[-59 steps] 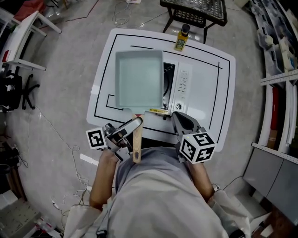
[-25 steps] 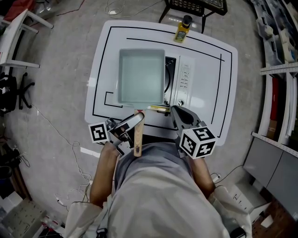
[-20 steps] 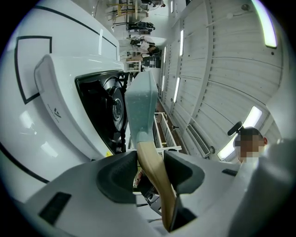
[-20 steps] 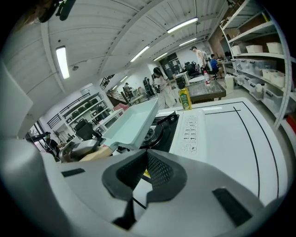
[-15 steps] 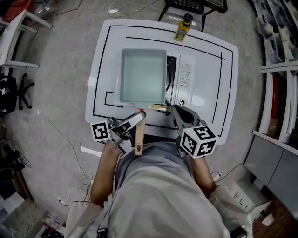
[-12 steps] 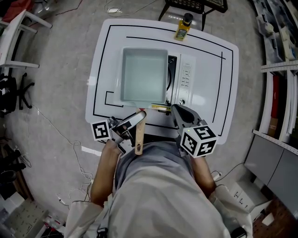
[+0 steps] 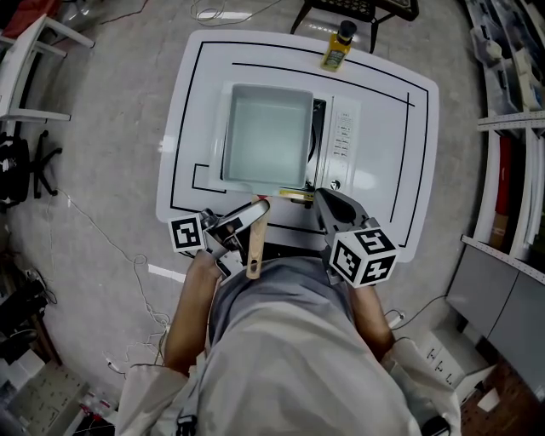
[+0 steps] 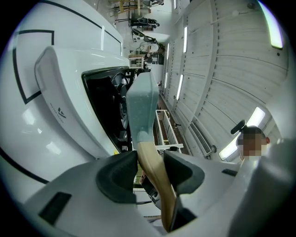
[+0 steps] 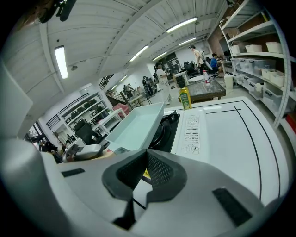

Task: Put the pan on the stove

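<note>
Pan (image 7: 266,136) over stove (image 7: 339,140) | handle (image 7: 254,255) overhangs table (image 7: 400,170) edge | left gripper (image 7: 254,215) clamped

Bare table (image 7: 392,153) right of stove (image 7: 343,140); pan (image 7: 268,136) over it; bottle (image 7: 339,44) at far edge.

Pale blue-green pan (image 7: 266,134), tan handle (image 7: 254,255), white black-lined table (image 7: 383,170), yellow bottle (image 7: 334,53)

Yellow bottle (image 7: 334,48) upright at far edge of white table (image 7: 400,162), black lines marked on top. Black mesh stand (image 7: 353,8) just beyond. Cables (image 7: 223,14) loose on grey floor (image 7: 111,153). Shelving (image 7: 511,77) along right.
</note>
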